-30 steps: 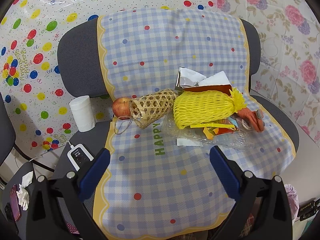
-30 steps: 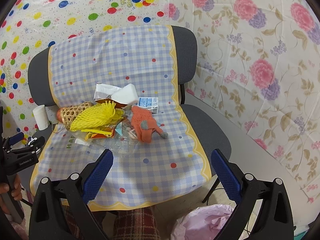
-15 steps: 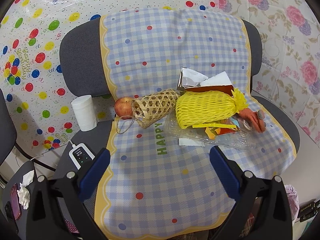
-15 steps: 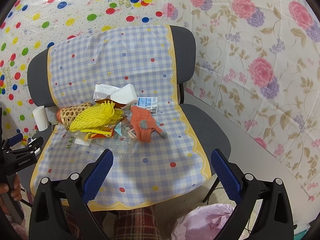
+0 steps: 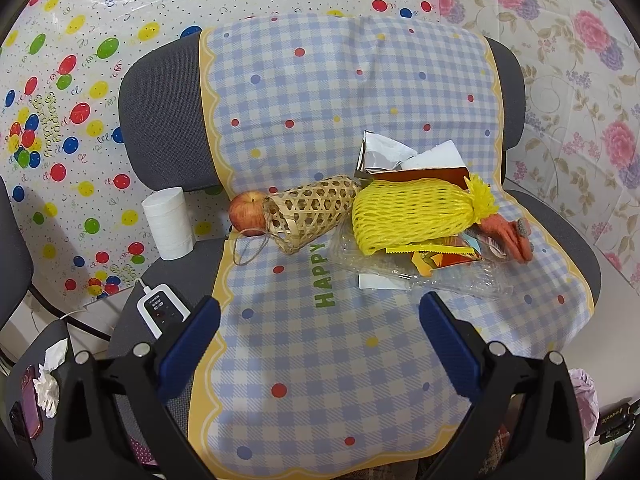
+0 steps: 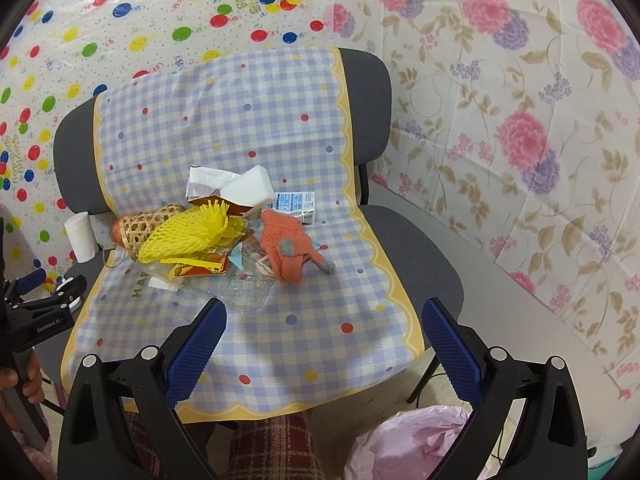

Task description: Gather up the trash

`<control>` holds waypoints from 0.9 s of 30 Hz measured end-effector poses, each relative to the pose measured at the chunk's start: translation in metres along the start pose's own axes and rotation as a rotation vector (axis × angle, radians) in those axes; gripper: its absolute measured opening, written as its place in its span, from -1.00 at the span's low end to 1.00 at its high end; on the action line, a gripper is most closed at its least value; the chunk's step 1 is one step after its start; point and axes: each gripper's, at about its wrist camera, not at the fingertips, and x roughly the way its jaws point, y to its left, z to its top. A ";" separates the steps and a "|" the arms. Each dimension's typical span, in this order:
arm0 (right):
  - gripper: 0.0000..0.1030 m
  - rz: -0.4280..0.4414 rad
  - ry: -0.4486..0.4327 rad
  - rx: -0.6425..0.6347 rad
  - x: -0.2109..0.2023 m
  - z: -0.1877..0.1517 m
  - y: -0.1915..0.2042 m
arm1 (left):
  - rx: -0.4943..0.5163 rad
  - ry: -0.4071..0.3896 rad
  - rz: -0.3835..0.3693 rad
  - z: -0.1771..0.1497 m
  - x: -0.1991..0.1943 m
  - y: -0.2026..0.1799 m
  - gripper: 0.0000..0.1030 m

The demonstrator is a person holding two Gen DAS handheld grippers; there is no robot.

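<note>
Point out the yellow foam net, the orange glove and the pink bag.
yellow foam net [image 5: 416, 216], left wrist view, middle of its mesh body.
orange glove [image 6: 286, 250], right wrist view, palm area.
pink bag [image 6: 404, 446], right wrist view, crumpled top.

This looks like a room made up for a birthday party. Balloon-print sheeting [image 6: 168, 20] reading "Happy Birthday" and floral sheeting [image 6: 520, 120] cover the far walls, and a gingham "HAPPY" cloth [image 5: 328, 340] drapes a grey office chair [image 5: 160, 120].
</note>
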 end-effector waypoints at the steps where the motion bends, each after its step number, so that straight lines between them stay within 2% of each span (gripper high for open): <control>1: 0.88 0.004 0.004 0.005 0.003 -0.001 -0.002 | -0.001 0.003 0.000 0.000 0.001 0.001 0.88; 7: 0.88 0.054 -0.075 0.018 0.025 0.002 0.002 | -0.005 0.029 0.025 -0.001 0.021 0.003 0.88; 12: 0.89 0.095 -0.045 -0.005 0.055 0.011 0.009 | 0.003 0.053 0.035 0.006 0.047 0.003 0.88; 15: 0.89 0.167 -0.040 0.009 0.074 0.016 0.009 | 0.027 0.050 0.034 0.009 0.062 -0.002 0.88; 16: 0.89 0.138 -0.022 -0.027 0.083 0.017 0.010 | 0.028 0.054 0.019 0.010 0.067 -0.003 0.88; 19: 0.88 0.187 0.026 -0.054 0.112 0.021 0.015 | 0.011 0.068 -0.045 0.016 0.082 -0.005 0.88; 22: 0.85 0.176 0.077 -0.070 0.141 0.019 0.017 | 0.010 0.065 -0.045 0.025 0.093 -0.011 0.88; 27: 0.72 0.182 0.100 -0.083 0.182 0.024 0.017 | 0.011 0.061 -0.073 0.038 0.105 -0.019 0.88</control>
